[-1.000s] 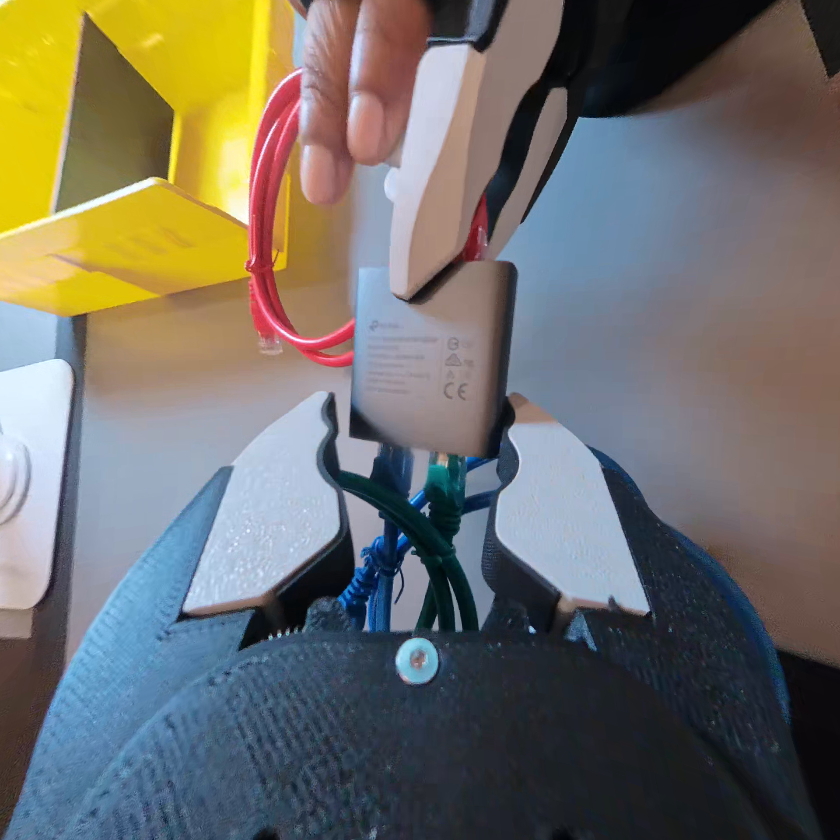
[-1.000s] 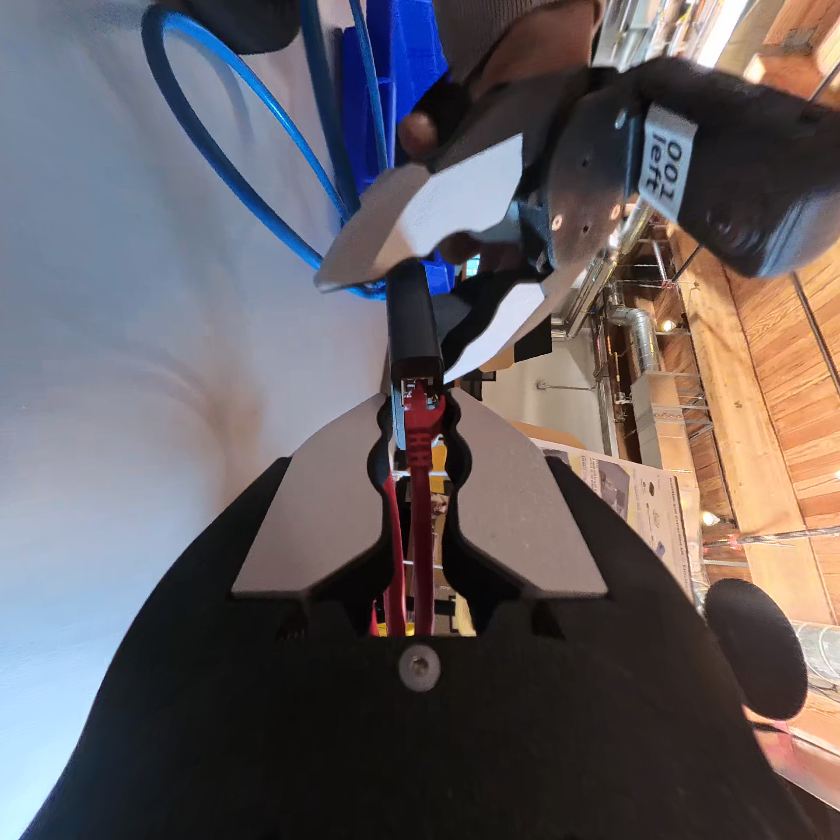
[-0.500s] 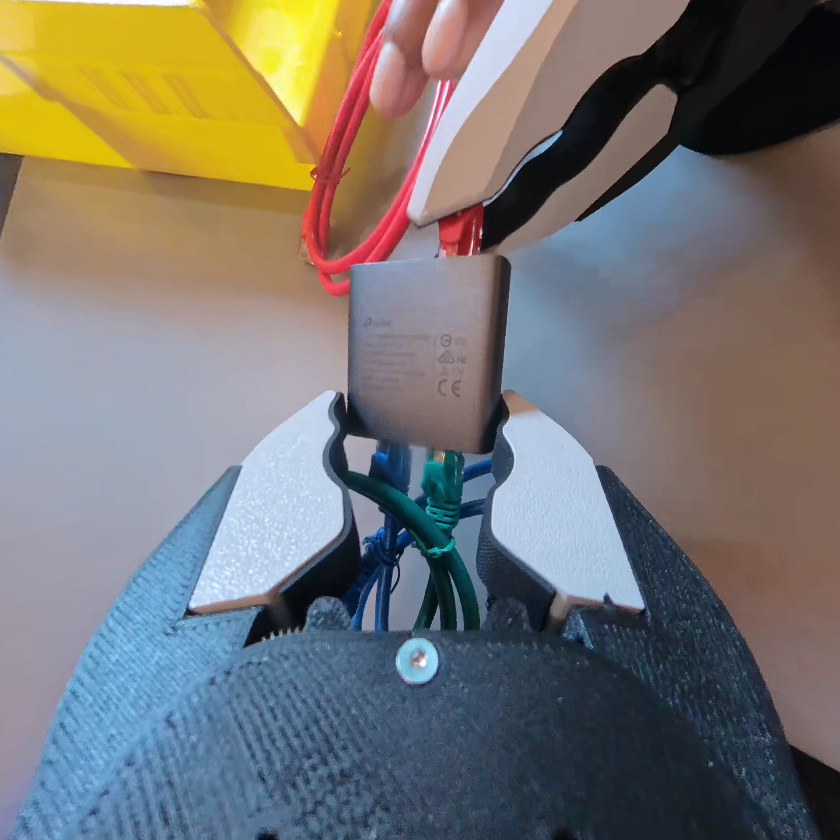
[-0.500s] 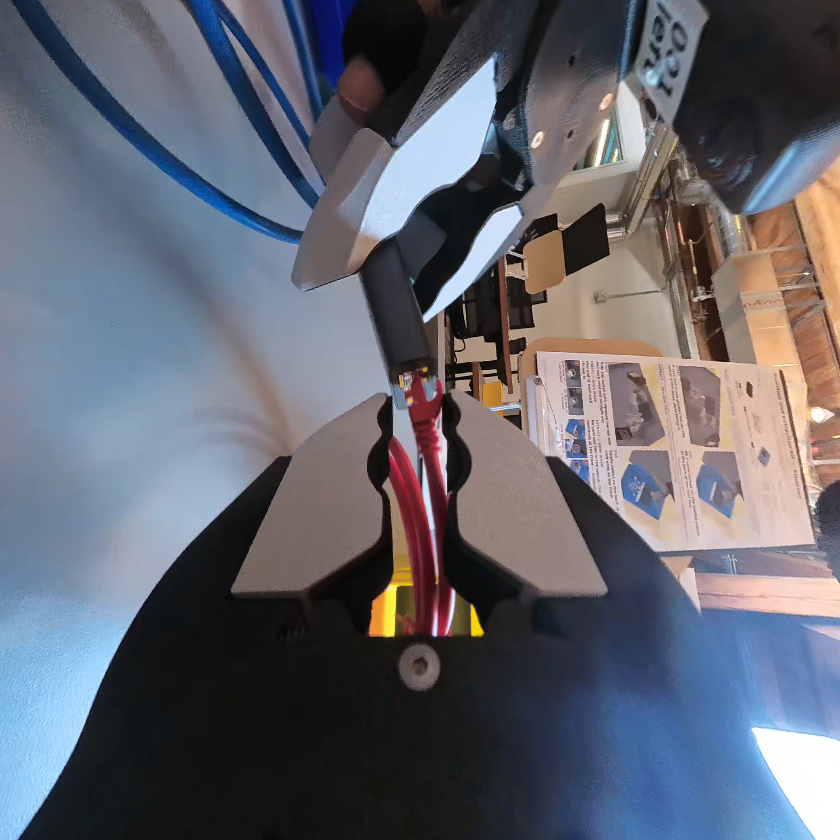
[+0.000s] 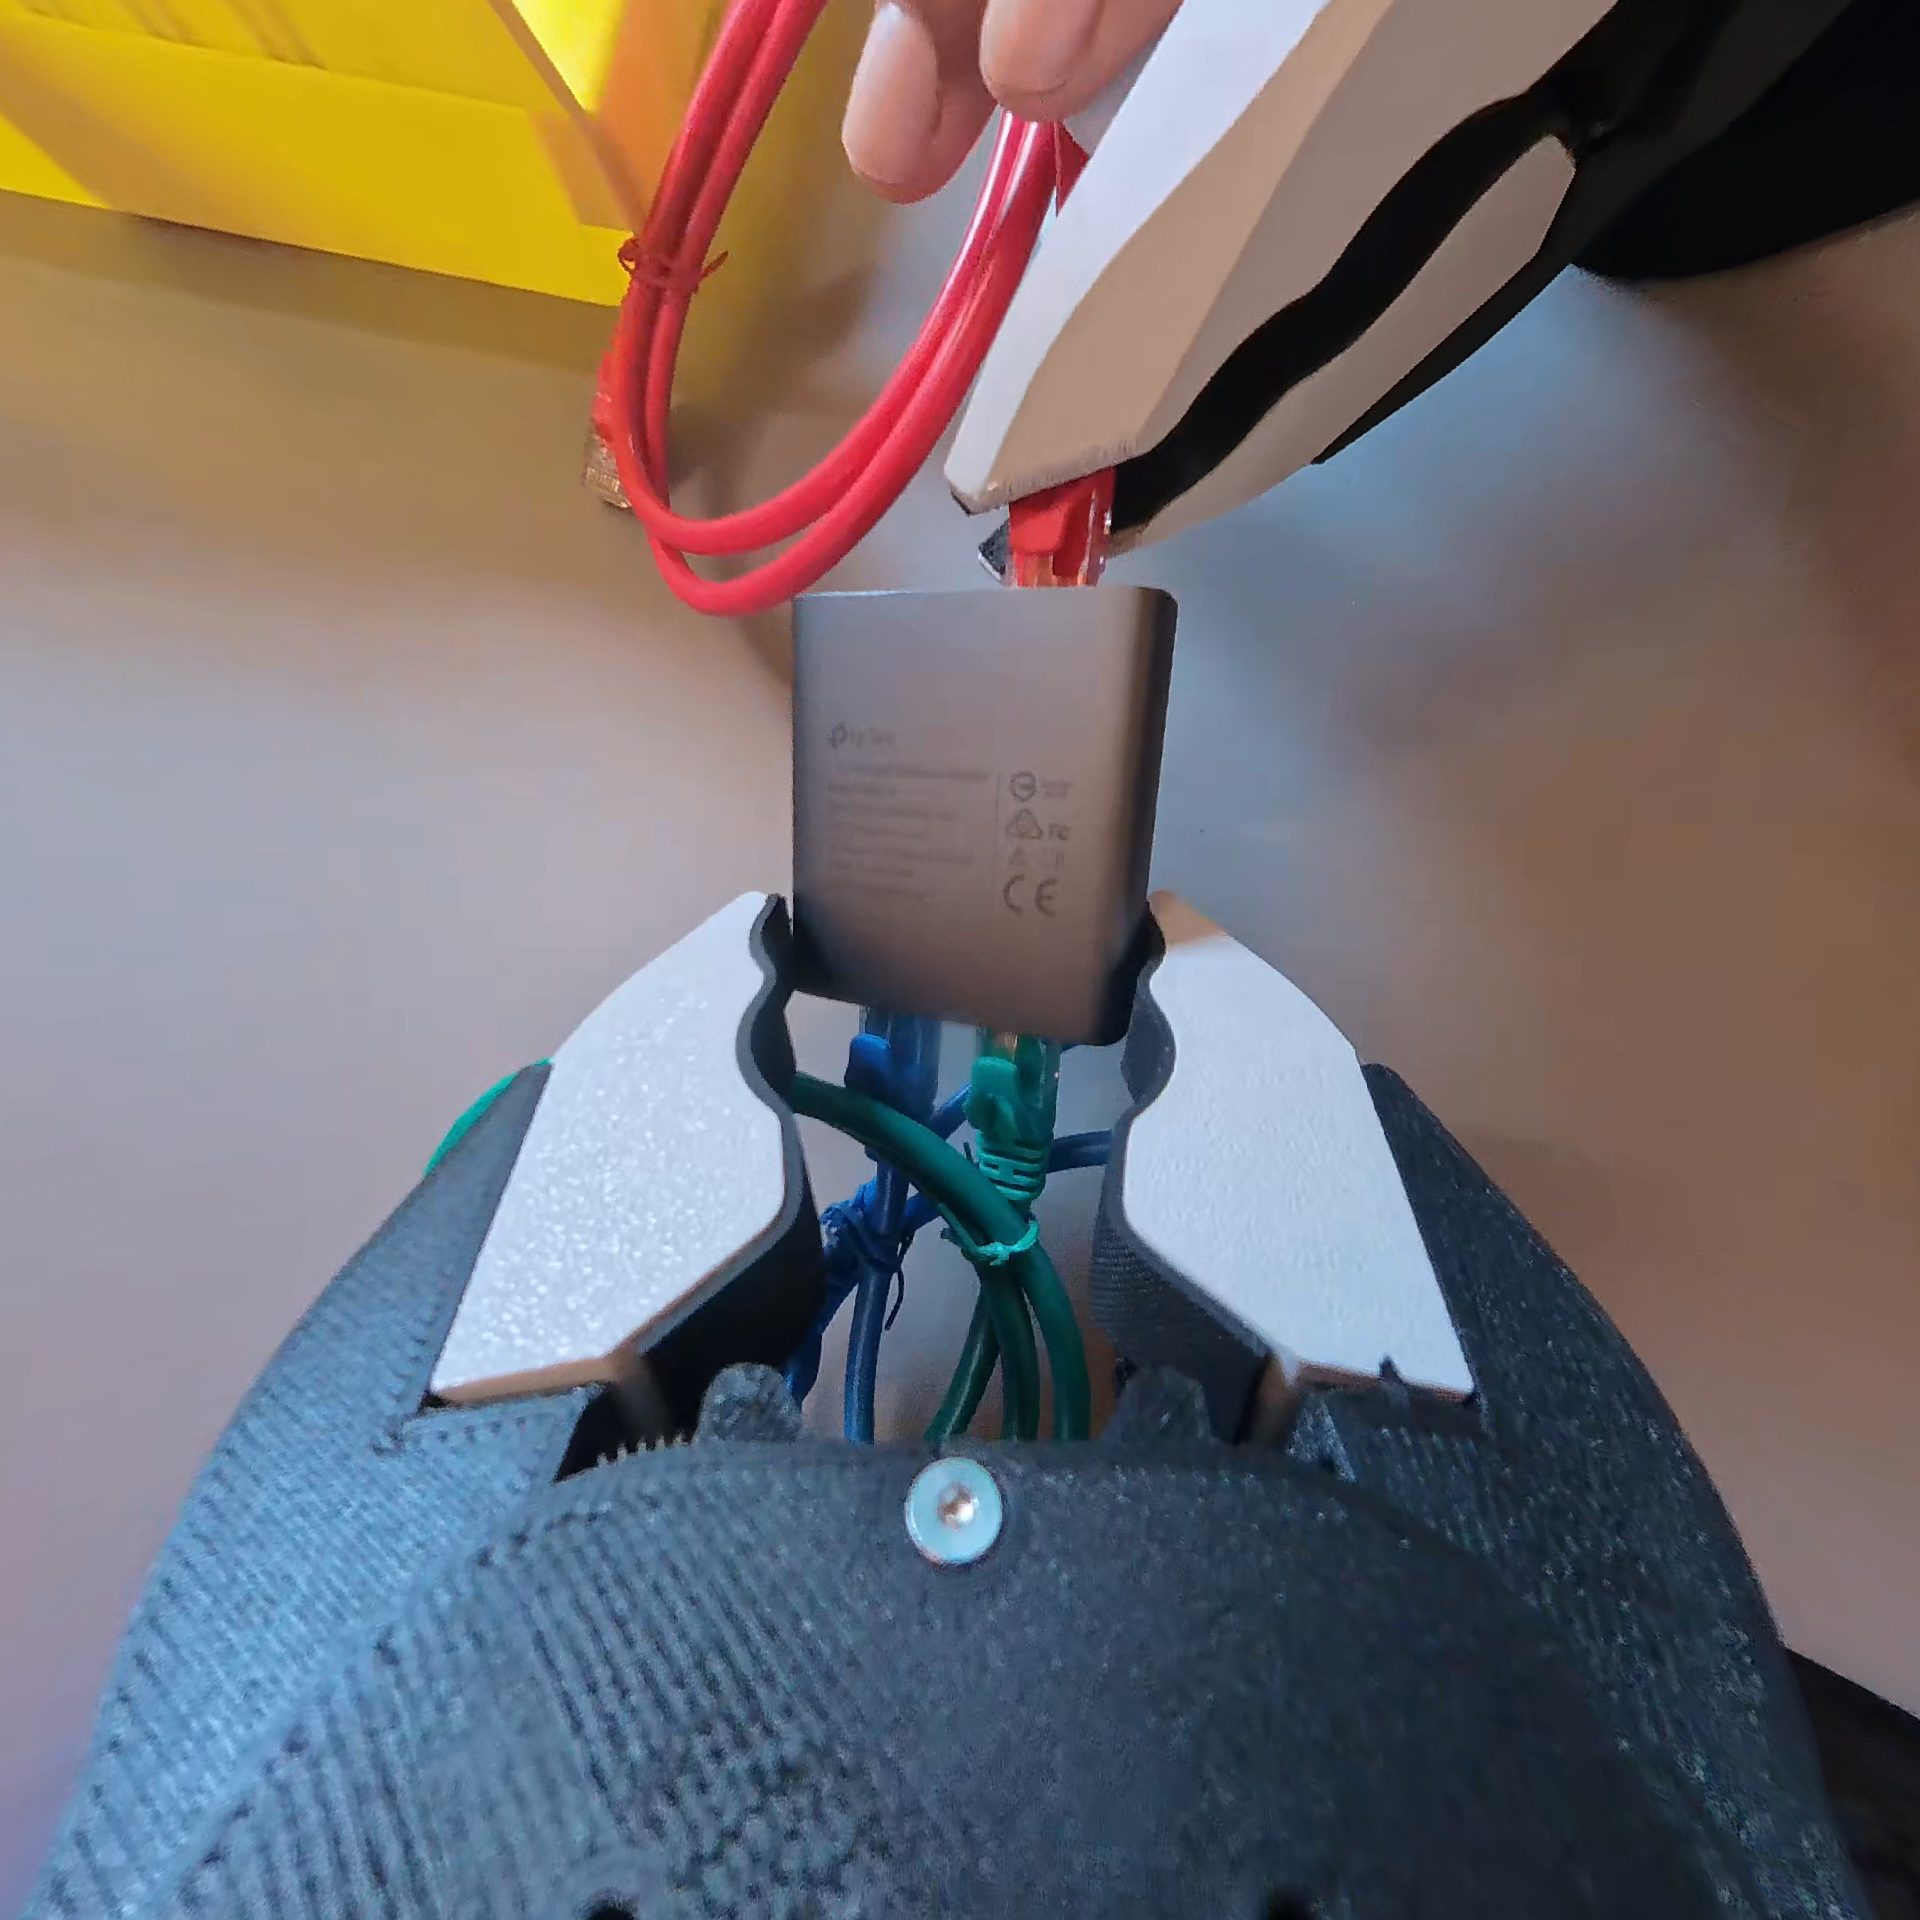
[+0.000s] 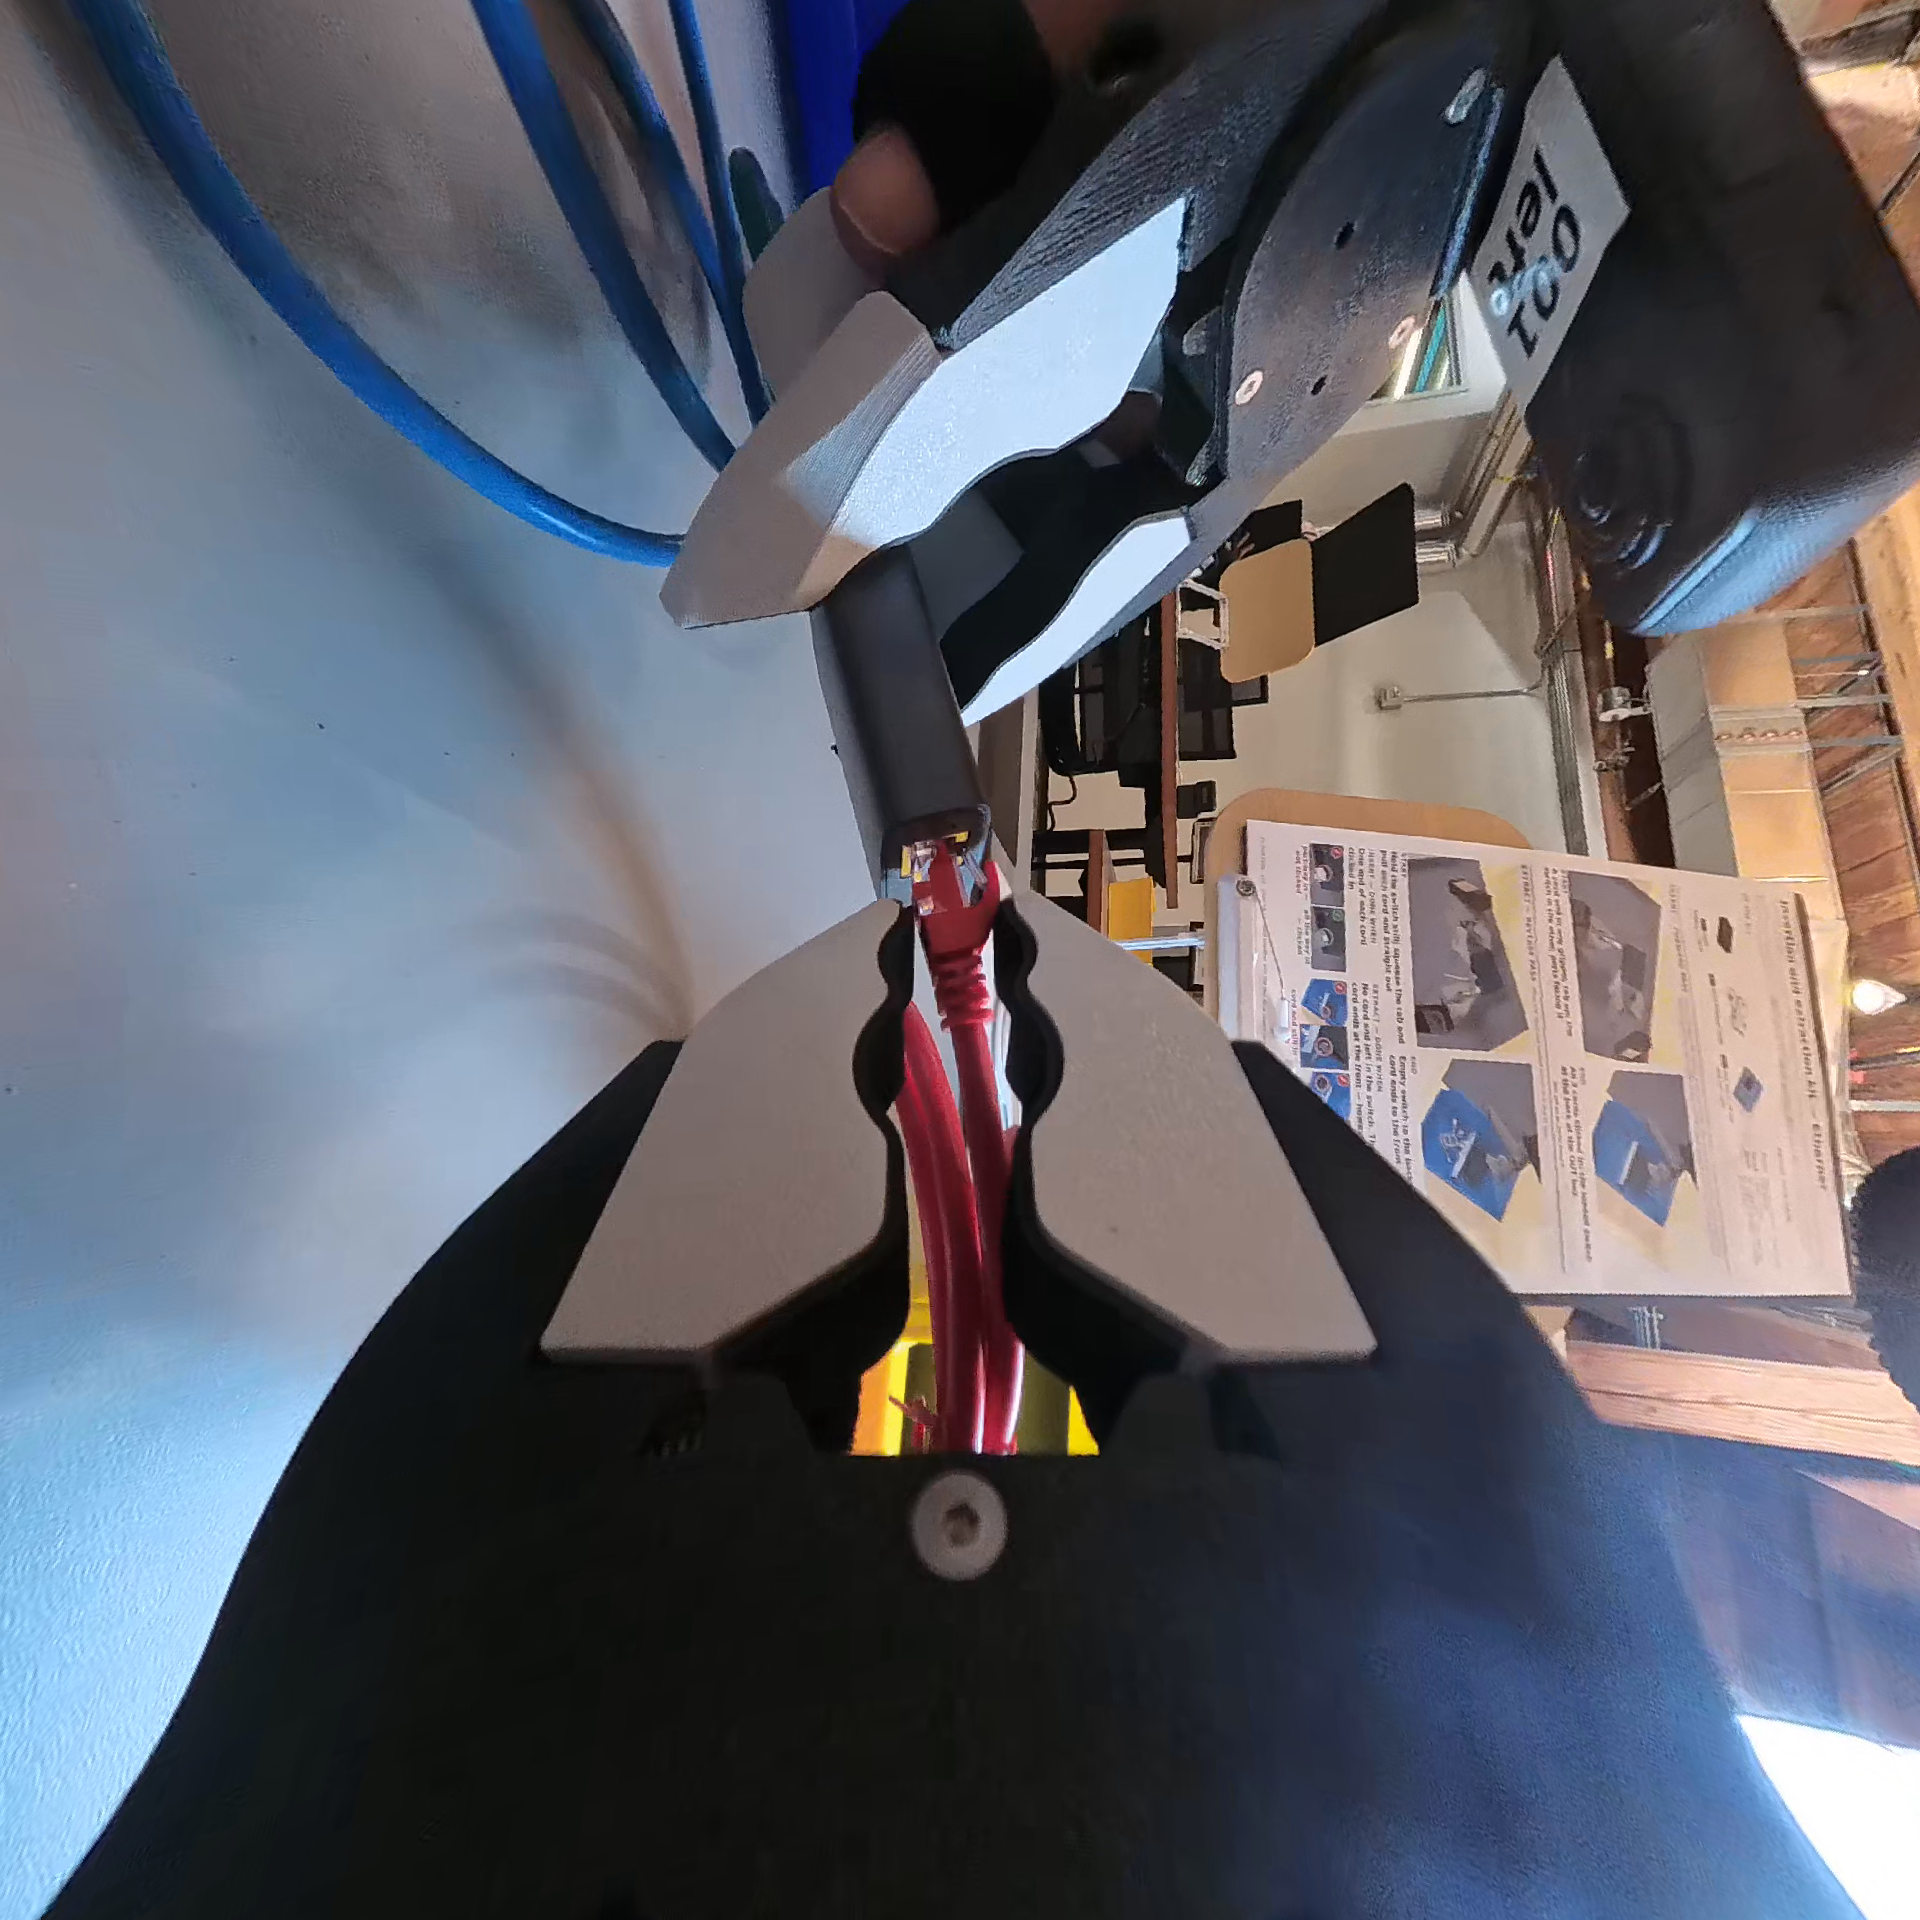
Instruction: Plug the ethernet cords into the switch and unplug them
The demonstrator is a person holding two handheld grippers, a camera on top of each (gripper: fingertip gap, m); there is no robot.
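Left tool [image 5: 961, 940] is clamped on the small dark grey switch [image 5: 982, 800], held up off the surface [image 5: 312, 779]. Right tool [image 6: 951, 925] pinches the red ethernet plug [image 6: 951, 914], seated in the switch's far edge. Blue cord [image 5: 868, 1278] and green cord [image 5: 1013, 1247] hang from the near side.

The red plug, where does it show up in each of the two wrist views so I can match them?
Left wrist view: the red plug sits upper centre-right, at the far edge of the grey switch, pinched by the right gripper.
Right wrist view: it sits centre, just above the right gripper's own fingertips, at the switch's end.
Shared landmark: the grey switch, held by the left gripper.
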